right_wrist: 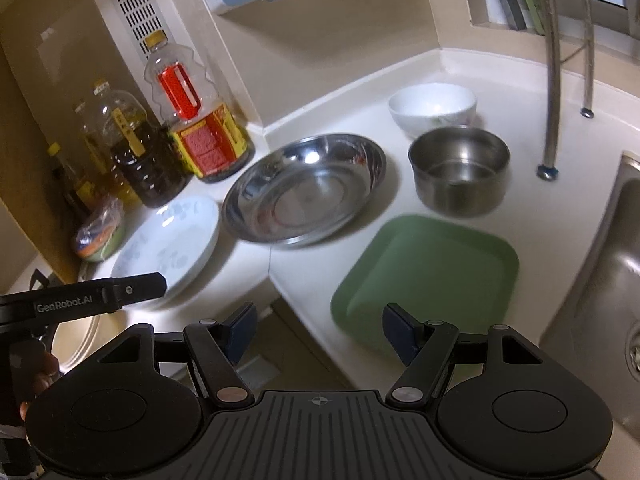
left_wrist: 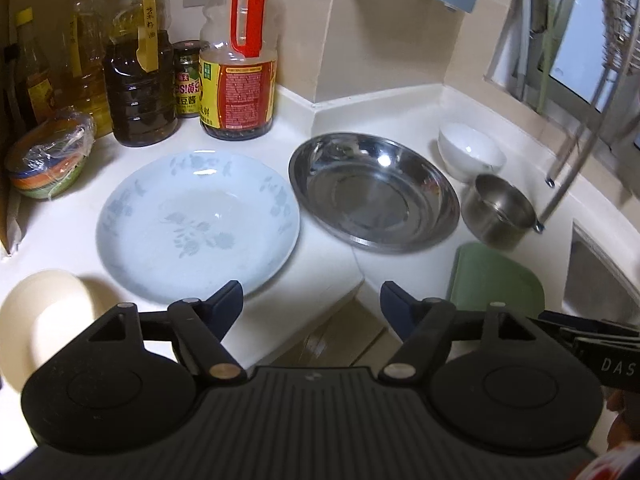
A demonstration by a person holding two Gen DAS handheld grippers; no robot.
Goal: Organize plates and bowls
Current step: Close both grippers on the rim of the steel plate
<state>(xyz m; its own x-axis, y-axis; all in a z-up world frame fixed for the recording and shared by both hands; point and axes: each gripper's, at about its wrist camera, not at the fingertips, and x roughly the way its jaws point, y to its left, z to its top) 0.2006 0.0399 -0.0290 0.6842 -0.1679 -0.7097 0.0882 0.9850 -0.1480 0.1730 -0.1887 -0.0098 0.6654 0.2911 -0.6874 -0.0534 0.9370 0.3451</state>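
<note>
Left tool [left_wrist: 311, 304] wide, empty, before floral plate [left_wrist: 198, 226]; right tool [right_wrist: 319, 326] wide, empty, over green tray [right_wrist: 426, 276] on counter [right_wrist: 540, 216]; steel basin [right_wrist: 304, 190] between

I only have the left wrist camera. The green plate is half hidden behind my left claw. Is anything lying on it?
Observer: No. The right wrist view shows the whole green plate. It is a bare rounded square, lying flat near the front edge of the counter.
Operator: What about the right claw? I only see its side.
Observer: The right claw is open, and there is nothing between its fingers.
</note>
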